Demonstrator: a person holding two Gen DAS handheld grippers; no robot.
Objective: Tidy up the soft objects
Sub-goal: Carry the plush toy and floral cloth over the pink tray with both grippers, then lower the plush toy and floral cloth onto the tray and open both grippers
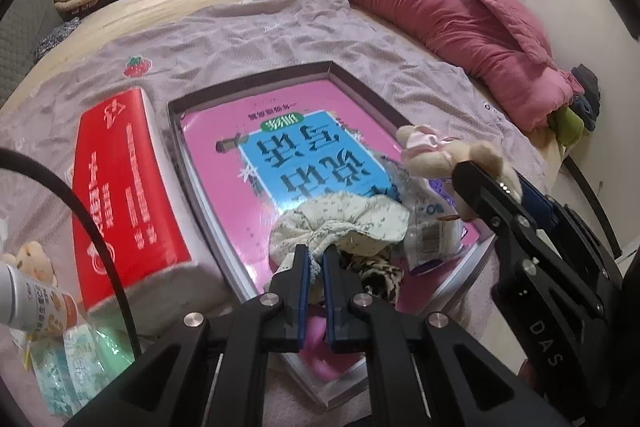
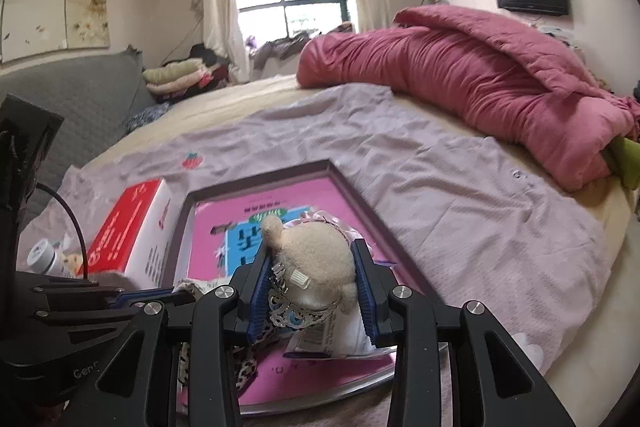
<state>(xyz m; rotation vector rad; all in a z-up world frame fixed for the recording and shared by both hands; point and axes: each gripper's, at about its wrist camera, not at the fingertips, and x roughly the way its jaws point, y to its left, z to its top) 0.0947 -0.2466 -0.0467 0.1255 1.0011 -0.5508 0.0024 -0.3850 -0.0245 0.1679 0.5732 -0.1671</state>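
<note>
Cream floral cloth (image 1: 340, 223) is pinched between the blue pads of the left tongs (image 1: 316, 259), whose jaws are pressed nearly together on a fold of it; the rest of the cloth bunches just ahead of the tips, over the near end of a shallow grey tray (image 1: 240, 83). Just beyond the tips lies a pink and blue book (image 1: 256, 155) inside the tray. To the right, the right tongs (image 2: 310, 263) clamp a beige plush toy (image 2: 312, 251) on both sides, holding it above the same tray, with a clear plastic packet (image 2: 336, 339) under it. Left of the left tongs stands a red box (image 1: 124, 187) on the lilac sheet (image 1: 240, 27).
</note>
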